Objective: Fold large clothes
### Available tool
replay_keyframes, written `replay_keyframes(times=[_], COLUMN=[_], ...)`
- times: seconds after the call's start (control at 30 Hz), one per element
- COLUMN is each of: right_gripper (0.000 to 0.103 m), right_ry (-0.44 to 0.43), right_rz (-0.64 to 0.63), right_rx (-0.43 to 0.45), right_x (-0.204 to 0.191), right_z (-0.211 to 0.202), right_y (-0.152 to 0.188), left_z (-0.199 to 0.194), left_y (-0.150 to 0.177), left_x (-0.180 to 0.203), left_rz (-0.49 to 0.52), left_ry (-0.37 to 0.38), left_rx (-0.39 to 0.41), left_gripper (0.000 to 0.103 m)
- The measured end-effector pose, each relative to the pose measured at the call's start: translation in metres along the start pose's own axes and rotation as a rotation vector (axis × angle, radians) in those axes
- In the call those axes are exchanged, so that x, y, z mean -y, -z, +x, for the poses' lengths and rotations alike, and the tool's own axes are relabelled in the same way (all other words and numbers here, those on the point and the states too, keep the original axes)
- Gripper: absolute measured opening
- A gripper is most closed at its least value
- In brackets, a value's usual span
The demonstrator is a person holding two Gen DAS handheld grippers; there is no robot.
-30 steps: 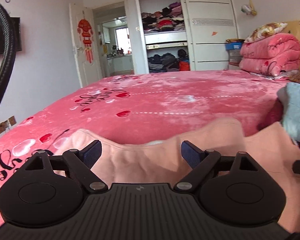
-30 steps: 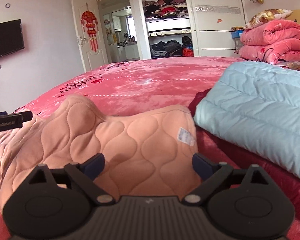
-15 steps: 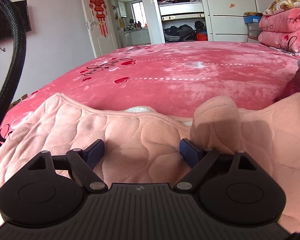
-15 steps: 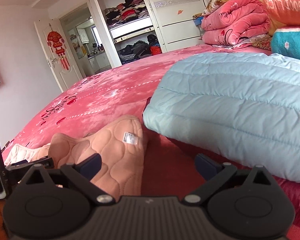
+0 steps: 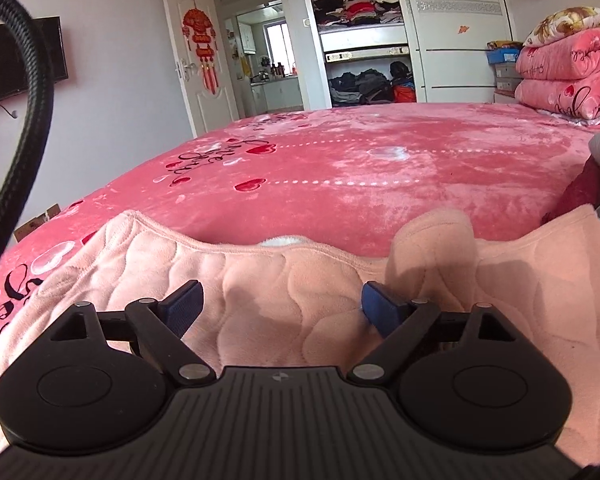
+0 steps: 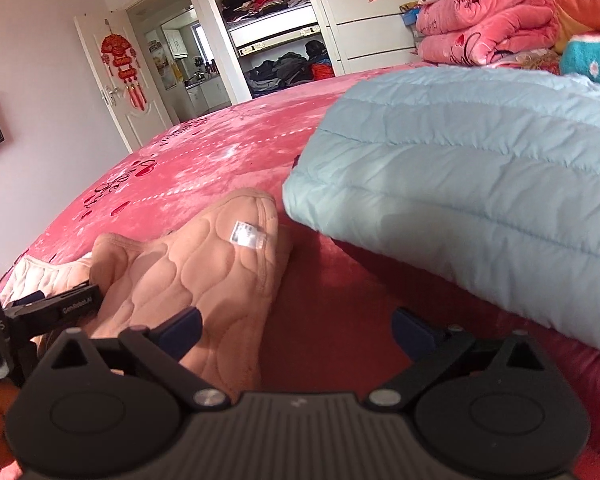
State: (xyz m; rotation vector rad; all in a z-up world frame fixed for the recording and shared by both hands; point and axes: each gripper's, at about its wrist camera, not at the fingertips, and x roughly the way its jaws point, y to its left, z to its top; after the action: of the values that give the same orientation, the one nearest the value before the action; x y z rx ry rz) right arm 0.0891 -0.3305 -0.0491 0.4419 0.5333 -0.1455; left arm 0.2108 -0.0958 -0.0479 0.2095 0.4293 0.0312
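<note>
**Squaring up the peach quilted garment**

The peach quilted fleece garment (image 5: 308, 304) lies on the pink plush bed cover (image 5: 380, 168), rumpled, with one hump standing up near its far edge and a white care label (image 6: 247, 234) showing on a folded-over corner. To fold it cleanly, that hump likely needs flattening and the edges aligning first. The left gripper (image 5: 279, 303) hovers over it, jaws wide, holding nothing; the right gripper (image 6: 296, 326) is equally wide and empty. A pale blue padded jacket (image 6: 480, 184) lies just beside.
</note>
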Motion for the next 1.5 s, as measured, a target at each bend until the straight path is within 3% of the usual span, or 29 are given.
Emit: replay_keyframes(times=[0.1,0.23,0.33,0.53,0.77,0.9,1.1,1.33,1.5], right_gripper=[0.102,0.102,0.102,0.102,0.103,0.103,0.103,0.102,0.103], right_ry=[-0.054,-0.127,-0.164,-0.248,-0.327,-0.357,-0.385,-0.323,-0.356], right_rz=[0.086,0.167,0.183,0.242,0.34,0.359,0.333,0.266,0.286], right_rx=[-0.028,-0.061,-0.075,-0.124,-0.149,-0.141,-0.142,-0.101,-0.113], right_x=[0.011,0.022,0.025,0.032,0.045,0.049,0.046,0.039,0.042], right_z=[0.002,0.006,0.009,0.015,0.021,0.022,0.019,0.018,0.025], right_y=[0.0,0.001,0.002,0.006,0.012,0.012,0.013,0.01,0.01], left_z=[-0.024,-0.048,-0.054,-0.045,-0.014,0.008,0.03,0.03,0.035], left_y=[-0.01,-0.018,-0.014,0.008,0.029,0.037,0.04,0.041,0.041], left_x=[-0.026,-0.078,-0.121,-0.203,-0.262,-0.268,-0.268,-0.264,-0.259], left_rz=[-0.026,-0.071,-0.118,-0.319,-0.599,-0.66,-0.647,-0.664,-0.665], left_ry=[0.029,0.064,0.035,-0.01,0.173,0.232,0.3,0.364,0.401], left_rx=[0.038,0.012,-0.033,-0.123,-0.219,-0.276,-0.308,-0.344,-0.357], left_gripper=[0.103,0.103,0.103,0.103,0.103,0.103,0.103,0.103,0.103])
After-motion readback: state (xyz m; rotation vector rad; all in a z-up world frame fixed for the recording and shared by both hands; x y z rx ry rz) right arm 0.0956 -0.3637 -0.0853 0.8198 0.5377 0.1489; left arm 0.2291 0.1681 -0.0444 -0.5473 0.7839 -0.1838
